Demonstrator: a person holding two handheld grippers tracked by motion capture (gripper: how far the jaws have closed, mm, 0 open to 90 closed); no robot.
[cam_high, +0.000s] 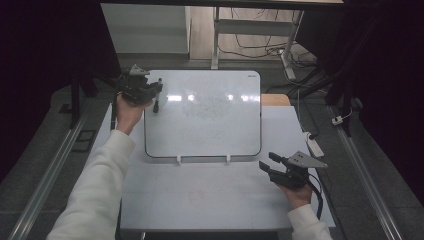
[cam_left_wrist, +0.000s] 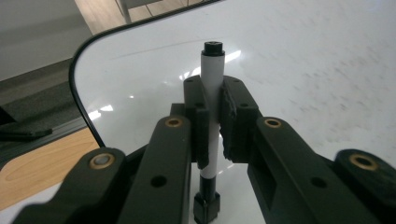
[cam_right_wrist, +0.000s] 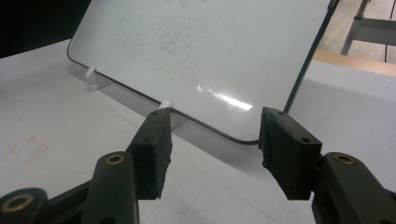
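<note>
Right hand-held gripper (cam_high: 266, 166) hovering near table's (cam_high: 210, 200) right front edge, jaws apart, gripping nothing. Left hand-held gripper (cam_high: 156, 90) clamping marker (cam_left_wrist: 211, 116) over whiteboard's (cam_high: 210, 135) far left corner. Risk: marker slipping, smearing board.

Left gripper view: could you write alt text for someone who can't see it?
Two black gripper jaws clamp a white marker with a black cap, held upright in the left gripper over a glossy whiteboard. A strip of wooden surface shows at lower left.
</note>
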